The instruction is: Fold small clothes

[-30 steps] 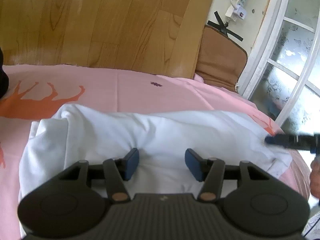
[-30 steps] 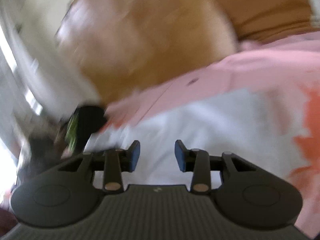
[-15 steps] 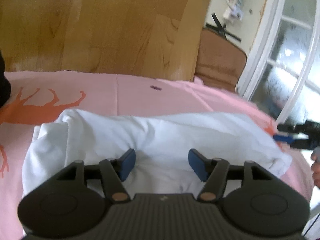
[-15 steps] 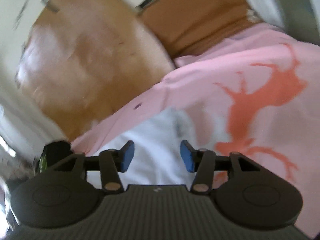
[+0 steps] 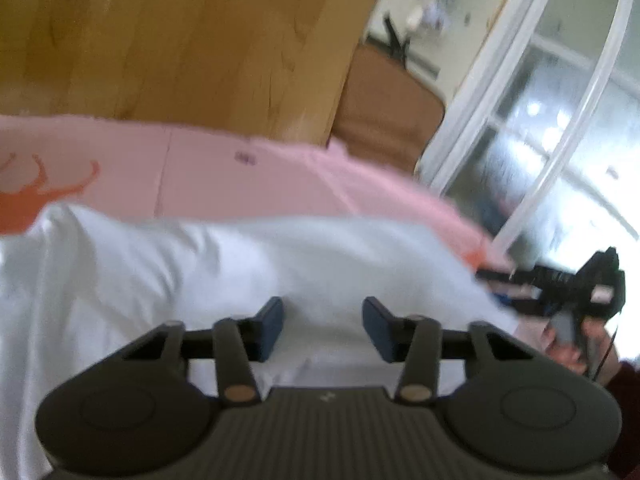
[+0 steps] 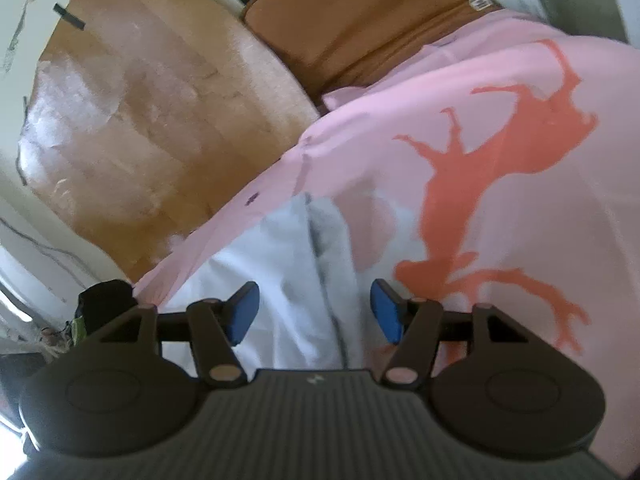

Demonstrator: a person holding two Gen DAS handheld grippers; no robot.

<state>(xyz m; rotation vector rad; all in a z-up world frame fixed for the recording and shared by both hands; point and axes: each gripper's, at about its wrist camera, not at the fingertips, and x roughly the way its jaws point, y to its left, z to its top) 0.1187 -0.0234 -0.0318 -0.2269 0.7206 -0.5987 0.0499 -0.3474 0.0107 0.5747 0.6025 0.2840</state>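
White garment (image 5: 248, 264) on pink sheet (image 5: 240, 176) | left claw (image 5: 323, 328) closing, seemingly ungripped | right claw (image 6: 316, 312) opening | wooden headboard (image 5: 180, 40) behind

A white garment (image 5: 248, 264) lies on a pale pink bedsheet (image 5: 224, 176) printed with orange-red animal silhouettes (image 6: 492, 168) and a small purple mark (image 5: 245, 157). The headboard (image 5: 192, 40) is honey-coloured wood with visible grain; beside it sits a tan-brown cushion (image 6: 360, 16). Window frames (image 5: 492, 92) are white, the wall cream with black tape strips (image 6: 70, 16). Both tools are matte black: the left gripper (image 5: 323, 326) has navy-blue pads (image 5: 270, 326), the right gripper (image 6: 316, 312) brighter blue pads (image 6: 386, 314).
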